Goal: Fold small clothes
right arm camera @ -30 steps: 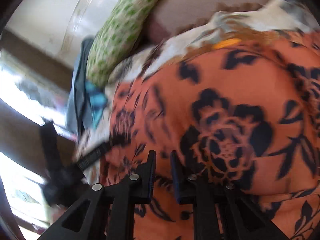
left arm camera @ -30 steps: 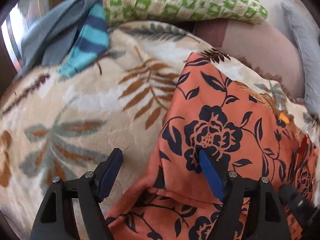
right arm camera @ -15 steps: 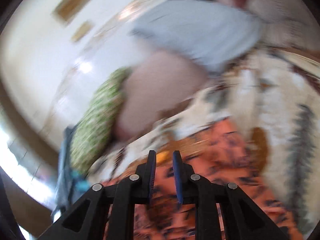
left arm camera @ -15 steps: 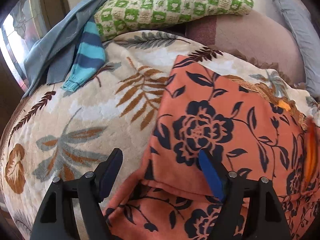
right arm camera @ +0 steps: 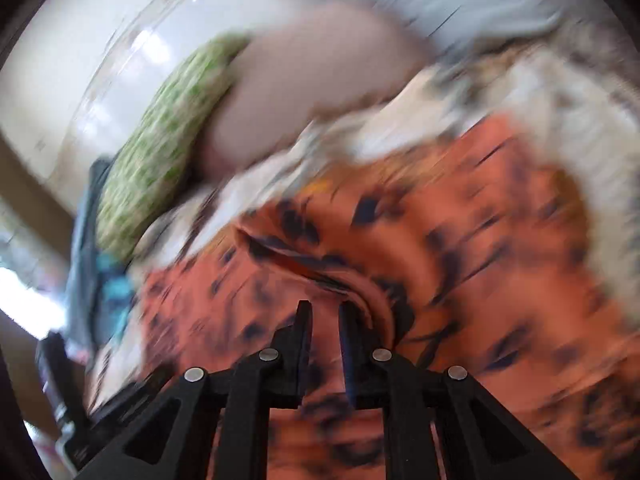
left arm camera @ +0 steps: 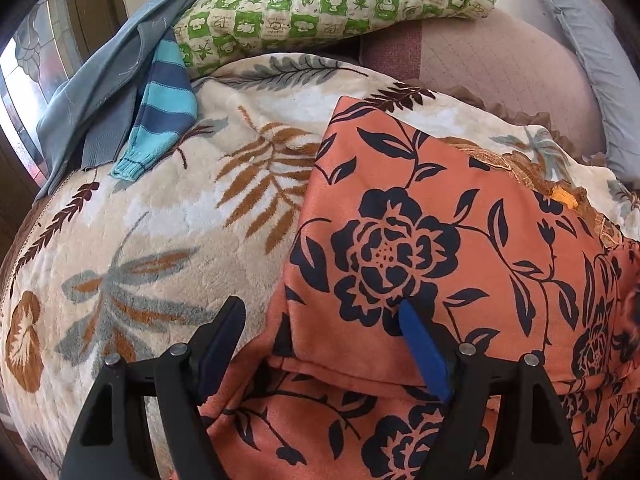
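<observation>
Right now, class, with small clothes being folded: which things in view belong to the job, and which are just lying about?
Part of the job:
orange floral garment
left tool, open over it
right tool, closing

Lying about:
green checked pillow
striped knit sleeve
grey garment
leaf-print blanket

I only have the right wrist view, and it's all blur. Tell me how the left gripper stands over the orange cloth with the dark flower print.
Observer: The left gripper is open, astride the orange flowered cloth's left edge. One finger is over the cloth, the other over the cream leaf-patterned blanket.
Operator: Report the fold.
Observer: The cloth is doubled over, and the upper layer's hem runs across between the fingers.
Operator: Name what else lies there.
Observer: A blue-striped knit sleeve lies at the blanket's far left, beside a grey garment.
</observation>
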